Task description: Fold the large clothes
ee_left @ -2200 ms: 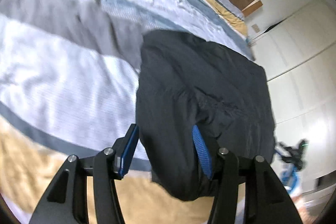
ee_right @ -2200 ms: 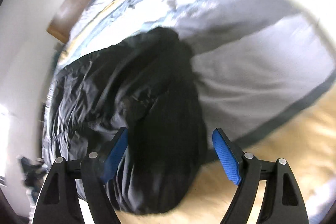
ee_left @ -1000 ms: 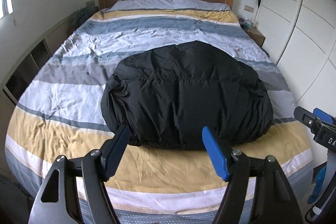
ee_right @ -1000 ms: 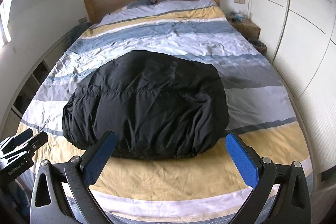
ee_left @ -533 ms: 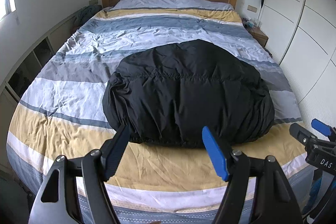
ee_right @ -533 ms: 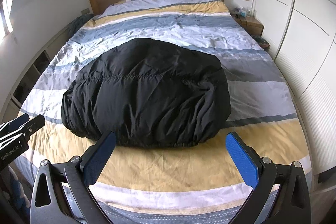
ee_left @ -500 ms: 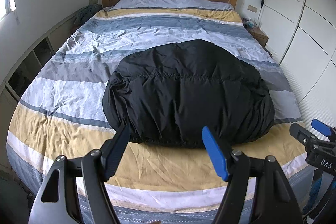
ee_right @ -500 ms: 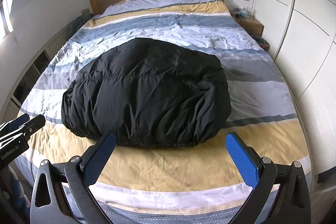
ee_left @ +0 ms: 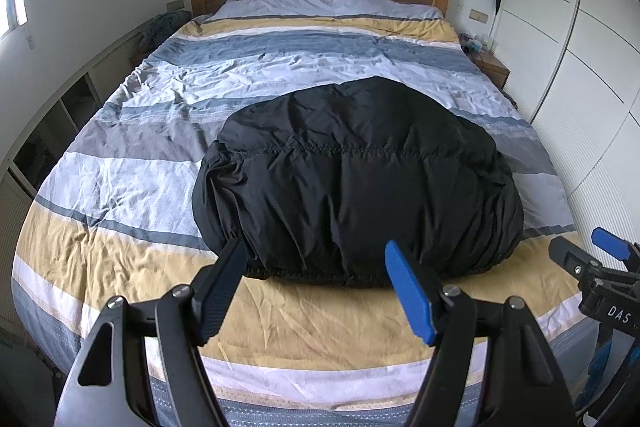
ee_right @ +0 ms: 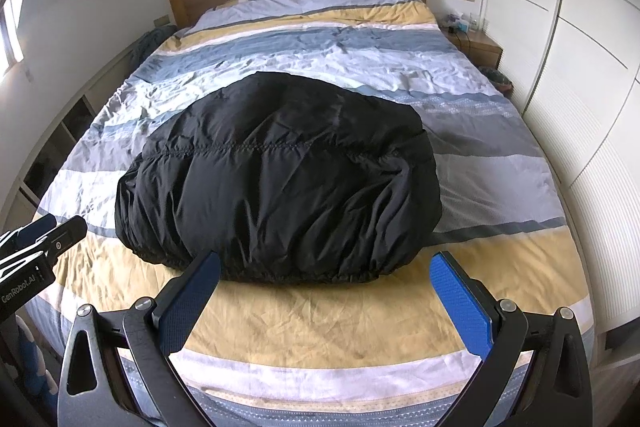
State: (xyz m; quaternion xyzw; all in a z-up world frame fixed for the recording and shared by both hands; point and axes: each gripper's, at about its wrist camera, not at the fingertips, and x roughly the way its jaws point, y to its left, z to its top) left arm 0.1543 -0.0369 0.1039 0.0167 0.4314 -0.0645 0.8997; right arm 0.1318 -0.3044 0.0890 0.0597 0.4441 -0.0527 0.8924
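Left wrist view showed me the whole bed again, where two seconds earlier both cameras had been pressed close over dark fabric, the pictures blurred and tilted. I had drawn both grippers back to the foot of the bed. The black padded jacket lay as a rounded, puffy bundle on the striped duvet, across the lower half of the mattress, its gathered hem facing me and a stitched seam running across its top. No sleeve or hood stuck out on the sides I could see.

My left gripper stood with its jaws apart and nothing between them, clear of the jacket and above the yellow stripe. My right gripper was likewise spread wide and empty; in the left view its tip peeked in at the right edge. Over the last half second neither picture had shifted to speak of, so I judged both hands at rest.

To me that pull-back read as the end of a fold: the bundle kept its shape without being held. I judged the jacket essentially folded, though its far side was hidden from me, so a loose flap there could not be ruled out.
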